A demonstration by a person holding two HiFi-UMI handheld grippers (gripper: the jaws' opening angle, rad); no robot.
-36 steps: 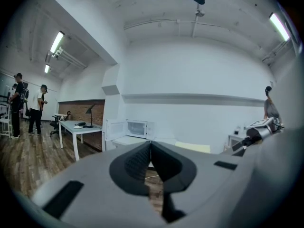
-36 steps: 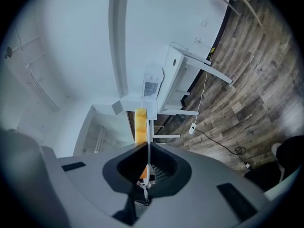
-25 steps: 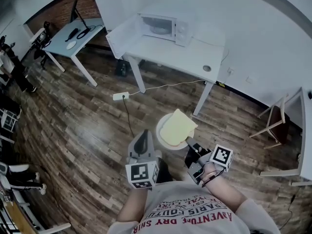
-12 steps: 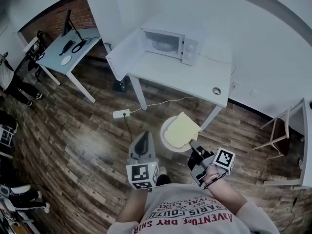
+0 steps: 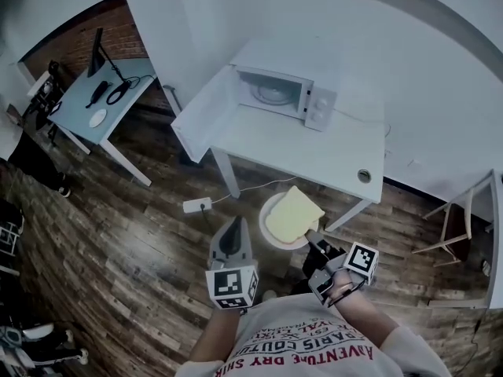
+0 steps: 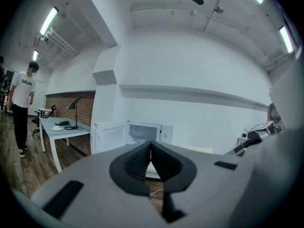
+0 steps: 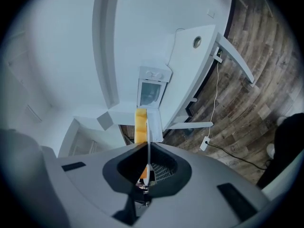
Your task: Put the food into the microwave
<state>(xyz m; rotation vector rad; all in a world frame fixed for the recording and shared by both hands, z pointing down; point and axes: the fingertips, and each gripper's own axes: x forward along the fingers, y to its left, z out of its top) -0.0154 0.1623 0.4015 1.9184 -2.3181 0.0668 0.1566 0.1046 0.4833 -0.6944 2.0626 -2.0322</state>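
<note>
Since a second ago the white surface [image 5: 314,151] and the microwave [image 5: 281,93] on it have drawn nearer and slid toward the middle of the head view. Both claws keep their place in front of the person's chest, so the food is being walked across the wooden floor [image 5: 134,210].

The step in hand is the carry. The right claw [image 5: 311,236] is pinched tight on the near rim of the plate [image 5: 265,210], which sticks out ahead of it roughly level. In that claw's own view the plate shows edge-on between the jaws. The food [image 5: 292,213], a pale yellow slab, lies on the plate and overhangs its far edge, above the floor just short of the surface.

The left claw [image 5: 233,228] has its jaws together with nothing between them, and is held beside the plate but apart from it. Both claws point forward and only slightly down, with the forearms close to the body.

The microwave door [image 5: 206,120] already hangs open to the left. I judge the next move calls for closing the remaining gap, raising the plate to the cavity and sliding it in level so the slab does not slip.
</note>
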